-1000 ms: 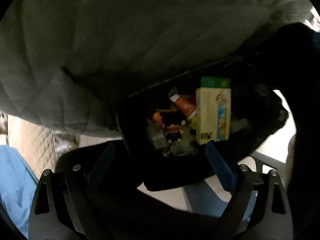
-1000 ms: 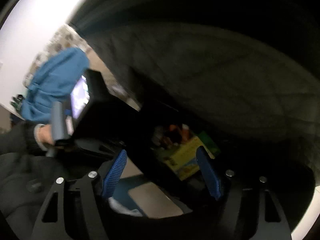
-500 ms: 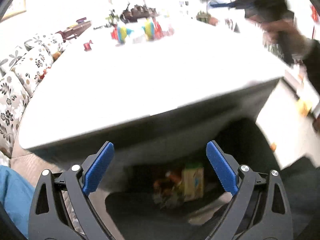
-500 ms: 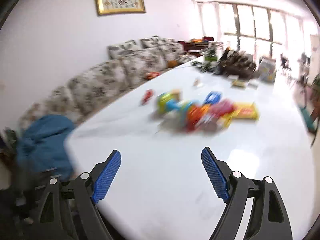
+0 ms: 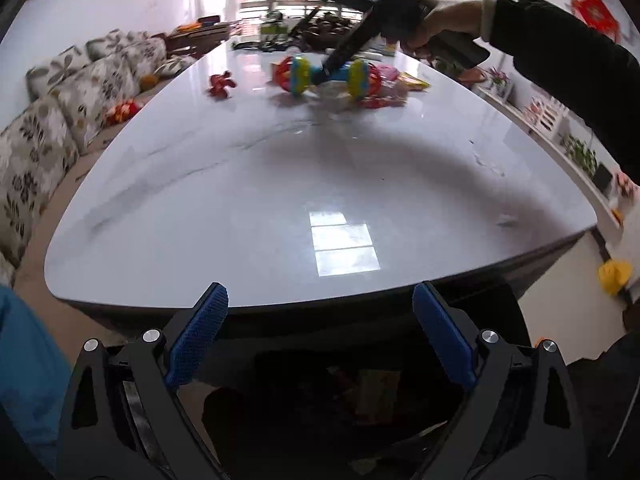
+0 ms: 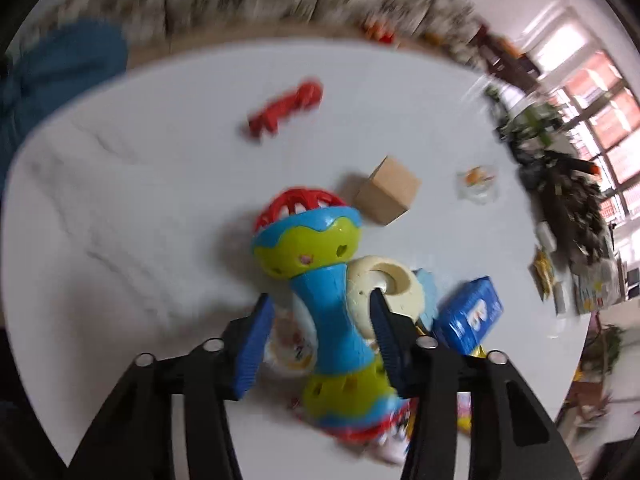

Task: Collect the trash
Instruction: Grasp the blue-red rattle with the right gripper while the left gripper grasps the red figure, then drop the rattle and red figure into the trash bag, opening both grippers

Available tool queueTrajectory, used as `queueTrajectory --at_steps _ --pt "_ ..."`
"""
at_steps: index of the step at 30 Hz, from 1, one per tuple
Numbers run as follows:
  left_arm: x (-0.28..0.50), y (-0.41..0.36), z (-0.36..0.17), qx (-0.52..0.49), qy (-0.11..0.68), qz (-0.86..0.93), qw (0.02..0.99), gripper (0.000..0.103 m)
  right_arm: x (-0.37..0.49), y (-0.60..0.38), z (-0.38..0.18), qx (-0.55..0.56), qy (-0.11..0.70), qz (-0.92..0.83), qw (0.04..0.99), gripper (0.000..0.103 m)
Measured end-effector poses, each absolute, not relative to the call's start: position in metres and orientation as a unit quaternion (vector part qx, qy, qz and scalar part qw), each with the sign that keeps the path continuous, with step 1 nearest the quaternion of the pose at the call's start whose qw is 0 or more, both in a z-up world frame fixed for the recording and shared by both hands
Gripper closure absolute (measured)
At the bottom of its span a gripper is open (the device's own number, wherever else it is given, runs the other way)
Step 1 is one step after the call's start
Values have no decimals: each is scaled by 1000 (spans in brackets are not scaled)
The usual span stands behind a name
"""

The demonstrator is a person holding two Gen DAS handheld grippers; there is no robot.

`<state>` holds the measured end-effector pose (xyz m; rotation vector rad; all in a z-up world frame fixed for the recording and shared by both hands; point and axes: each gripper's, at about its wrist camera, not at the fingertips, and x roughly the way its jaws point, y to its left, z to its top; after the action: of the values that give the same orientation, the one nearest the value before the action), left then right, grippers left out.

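My right gripper [image 6: 322, 314] is open, its jaws on either side of the blue middle of a dumbbell-shaped toy rattle [image 6: 324, 300] with green and red ends, lying in a pile on the white table [image 6: 120, 220]. Around it lie a blue carton [image 6: 468, 320], a cream ring-shaped piece [image 6: 384, 288], a white wrapper [image 6: 288, 344], a wooden cube [image 6: 387, 195], a red toy [image 6: 286, 110] and a crumpled clear wrapper [image 6: 478, 182]. My left gripper [image 5: 320, 332] is open and empty at the table's near edge, above a dark trash bag [image 5: 360, 400]. The right gripper [image 5: 352, 46] also shows over the pile.
A floral sofa [image 5: 60, 92] runs along the left. A blue cloth [image 5: 24, 380] lies at the near left. More clutter stands at the table's far end [image 5: 280, 32]. Shelves line the right wall [image 5: 560, 120]. A yellow item [image 5: 614, 276] lies on the floor.
Both grippers rose from the dark bag to table height. The right one swung out over the toy pile and now straddles the rattle. The left one stays at the near edge.
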<state>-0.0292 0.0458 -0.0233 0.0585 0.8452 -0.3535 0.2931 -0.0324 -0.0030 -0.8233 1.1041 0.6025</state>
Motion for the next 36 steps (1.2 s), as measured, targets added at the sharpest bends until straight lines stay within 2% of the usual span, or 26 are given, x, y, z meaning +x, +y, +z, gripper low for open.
queueTrajectory --at_steps 4,6,10,14,20,25,27,28,29,31,32,36 --pt "-24 54 -23 10 412 -167 896 12 301 -25 -10 -348 506 270 742 69" --pt "-20 57 -17 3 409 -166 897 12 293 -34 2 -319 498 284 755 78" --pt "10 68 10 -14 381 -169 909 12 268 -87 47 -182 472 311 804 79" --pt "98 76 27 -31 362 -133 922 12 236 -162 76 -15 434 329 839 80" --pt "262 79 2 -70 411 -44 908 12 164 -257 90 161 364 344 851 80" --pt "346 72 -27 -91 457 26 885 13 119 -299 87 197 338 315 864 80" --pt "349 65 -32 -51 448 53 891 45 103 -307 83 206 335 305 867 80" --pt "347 55 -33 -9 439 49 897 67 97 -308 81 205 332 299 871 80" --pt "343 52 -32 -3 440 31 898 75 97 -308 79 205 331 298 872 80" --pt "324 44 -28 -3 440 2 898 77 87 -304 78 197 324 301 875 80" --pt "311 41 -25 4 433 -4 901 83 82 -304 77 198 322 304 874 80" --pt "211 31 15 14 354 -72 932 83 61 -283 73 201 317 327 867 80"
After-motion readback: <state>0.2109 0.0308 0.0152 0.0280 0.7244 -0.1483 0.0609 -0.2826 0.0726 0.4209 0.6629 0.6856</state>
